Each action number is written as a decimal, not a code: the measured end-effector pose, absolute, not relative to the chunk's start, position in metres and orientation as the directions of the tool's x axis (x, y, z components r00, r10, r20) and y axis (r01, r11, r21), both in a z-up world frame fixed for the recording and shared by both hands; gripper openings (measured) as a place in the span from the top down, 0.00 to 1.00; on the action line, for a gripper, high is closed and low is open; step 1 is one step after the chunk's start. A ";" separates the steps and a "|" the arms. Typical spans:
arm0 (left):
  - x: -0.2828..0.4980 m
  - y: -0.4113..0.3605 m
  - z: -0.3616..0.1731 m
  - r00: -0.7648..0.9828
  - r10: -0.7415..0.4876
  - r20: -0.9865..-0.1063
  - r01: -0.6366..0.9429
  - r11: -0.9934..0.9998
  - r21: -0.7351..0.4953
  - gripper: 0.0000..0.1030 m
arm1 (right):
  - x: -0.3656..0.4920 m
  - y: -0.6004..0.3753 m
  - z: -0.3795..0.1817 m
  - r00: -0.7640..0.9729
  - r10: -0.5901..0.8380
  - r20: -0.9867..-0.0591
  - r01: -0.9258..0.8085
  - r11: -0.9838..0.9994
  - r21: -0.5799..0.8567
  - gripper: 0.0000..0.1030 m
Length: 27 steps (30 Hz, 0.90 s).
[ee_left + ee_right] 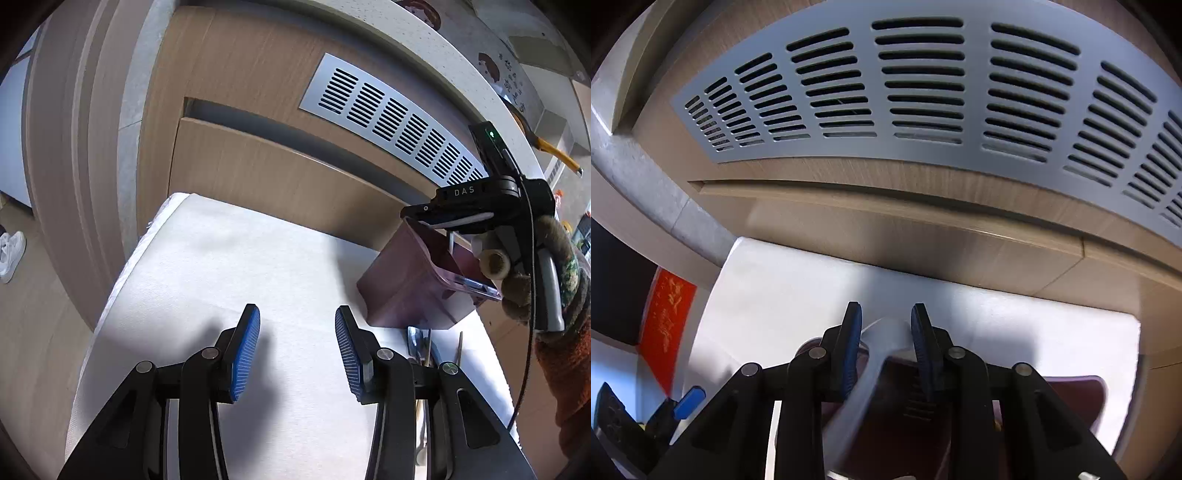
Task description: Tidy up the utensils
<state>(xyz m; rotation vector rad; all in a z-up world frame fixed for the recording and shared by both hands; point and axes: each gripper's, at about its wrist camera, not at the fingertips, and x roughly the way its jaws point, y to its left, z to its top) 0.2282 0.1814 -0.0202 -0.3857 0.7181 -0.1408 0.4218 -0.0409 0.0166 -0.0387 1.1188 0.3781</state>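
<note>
My left gripper (298,308) hovers open over a white cloth-covered table (229,258), with nothing between its blue pads. To its right stands a maroon plastic container (406,295). A gloved hand holds my right gripper (448,221) just above the container's open top. In the right wrist view the right gripper (885,305) is closed on the broad end of a pale utensil (882,332). The utensil's lower part is blurred and hangs down into the container (1071,391). A metal spoon (415,338) and other thin utensils lie on the cloth by the container, partly hidden behind my left gripper's finger.
A wooden cabinet front with a grey vent grille (388,110) rises right behind the table. A white shoe (11,254) lies on the floor at the left. A red strip (665,325) shows beyond the table's left edge. The left half of the cloth is bare.
</note>
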 end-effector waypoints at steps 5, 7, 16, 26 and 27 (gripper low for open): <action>0.230 0.186 -0.021 0.744 -0.251 -0.619 -0.024 0.916 -0.400 0.58 | 0.413 -0.043 0.026 0.407 0.311 -0.859 -0.345 0.923 0.170 0.94; 0.231 0.184 -0.022 0.741 -0.251 -0.623 -0.023 0.917 -0.397 0.58 | 0.403 -0.043 0.035 0.423 0.313 -0.850 -0.384 0.912 0.145 0.95; 0.234 0.161 -0.024 0.712 -0.271 -0.648 0.009 0.926 -0.377 0.58 | 0.348 -0.036 0.034 0.424 0.278 -0.862 -0.533 0.846 0.011 0.95; 0.234 0.135 -0.020 0.688 -0.291 -0.665 0.037 0.929 -0.368 0.58 | 0.373 -0.047 0.031 0.429 0.326 -0.842 -0.470 0.877 0.100 0.94; 0.233 0.134 -0.020 0.686 -0.292 -0.666 0.040 0.930 -0.366 0.58 | 0.375 -0.051 0.031 0.414 0.340 -0.845 -0.464 0.877 0.125 0.94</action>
